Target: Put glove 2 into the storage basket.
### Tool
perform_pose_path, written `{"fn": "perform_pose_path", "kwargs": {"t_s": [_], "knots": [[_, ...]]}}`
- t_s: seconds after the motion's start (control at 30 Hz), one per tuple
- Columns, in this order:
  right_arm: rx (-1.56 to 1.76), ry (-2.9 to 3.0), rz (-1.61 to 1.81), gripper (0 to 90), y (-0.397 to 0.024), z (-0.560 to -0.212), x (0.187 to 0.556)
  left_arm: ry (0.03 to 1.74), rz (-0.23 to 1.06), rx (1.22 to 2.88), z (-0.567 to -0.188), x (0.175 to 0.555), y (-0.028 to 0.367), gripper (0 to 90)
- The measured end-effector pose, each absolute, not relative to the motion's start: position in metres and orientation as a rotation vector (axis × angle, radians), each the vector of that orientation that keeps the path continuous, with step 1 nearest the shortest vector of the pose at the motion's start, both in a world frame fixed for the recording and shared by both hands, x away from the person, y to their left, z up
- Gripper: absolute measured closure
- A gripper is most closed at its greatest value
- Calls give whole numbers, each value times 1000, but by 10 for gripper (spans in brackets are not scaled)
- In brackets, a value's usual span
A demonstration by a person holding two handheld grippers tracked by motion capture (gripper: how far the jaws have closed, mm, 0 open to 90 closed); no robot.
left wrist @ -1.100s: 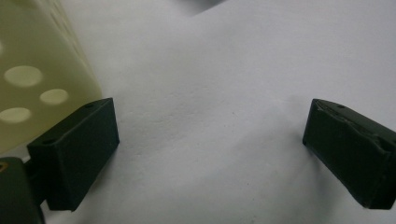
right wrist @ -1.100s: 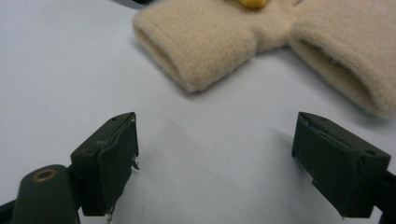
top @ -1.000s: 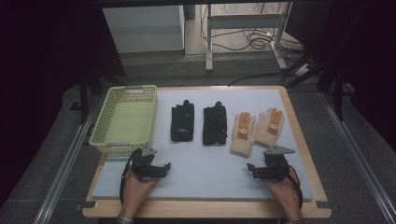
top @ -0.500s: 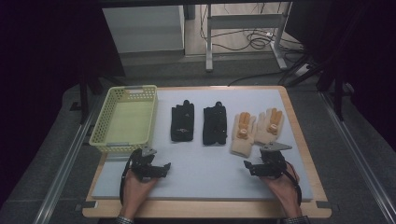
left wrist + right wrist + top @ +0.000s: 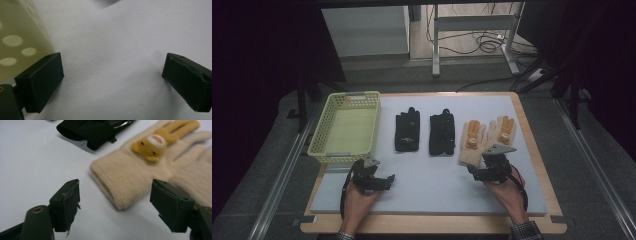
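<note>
On the pale grey foam mat (image 5: 432,185): we see four gloves laid flat in a row beside the pale yellow perforated plastic basket (image 5: 343,129), likely so each can be taken singly.
Gloves: two black fabric gloves (image 5: 407,130) mid-mat; two cream knitted gloves with orange bear faces (image 5: 471,141) to their right.
Right gripper (image 5: 115,205): jaws spread wide, empty, lined up with the near cream cuff, which we judge the likely target.
Left gripper (image 5: 112,75): released, holding nothing, over bare mat just beside the basket wall.
Change: the right gripper has moved closer to the cream cuff; the left has stayed put.
</note>
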State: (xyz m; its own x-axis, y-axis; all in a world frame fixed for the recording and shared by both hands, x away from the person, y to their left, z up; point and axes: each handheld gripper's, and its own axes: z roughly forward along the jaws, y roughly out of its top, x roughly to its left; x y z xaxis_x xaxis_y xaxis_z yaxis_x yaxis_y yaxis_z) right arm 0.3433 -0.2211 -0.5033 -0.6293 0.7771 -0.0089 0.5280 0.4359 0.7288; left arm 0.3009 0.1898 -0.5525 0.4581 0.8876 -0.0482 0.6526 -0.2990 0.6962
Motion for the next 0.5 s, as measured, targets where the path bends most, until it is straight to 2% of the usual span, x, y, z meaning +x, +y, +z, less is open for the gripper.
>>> {"fn": "perform_pose_path", "kwargs": {"t_s": [0.33,0.43,0.5], "knots": [[1082,2377,1043,338,-200,-499,366,1279,460,2054,-552,301,190,35],[1067,2388,1041,404,-188,-496,377,1279,460,2054,-552,301,190,34],[1063,2391,1046,417,-185,-495,379,1279,459,2054,-552,301,190,34]]}}
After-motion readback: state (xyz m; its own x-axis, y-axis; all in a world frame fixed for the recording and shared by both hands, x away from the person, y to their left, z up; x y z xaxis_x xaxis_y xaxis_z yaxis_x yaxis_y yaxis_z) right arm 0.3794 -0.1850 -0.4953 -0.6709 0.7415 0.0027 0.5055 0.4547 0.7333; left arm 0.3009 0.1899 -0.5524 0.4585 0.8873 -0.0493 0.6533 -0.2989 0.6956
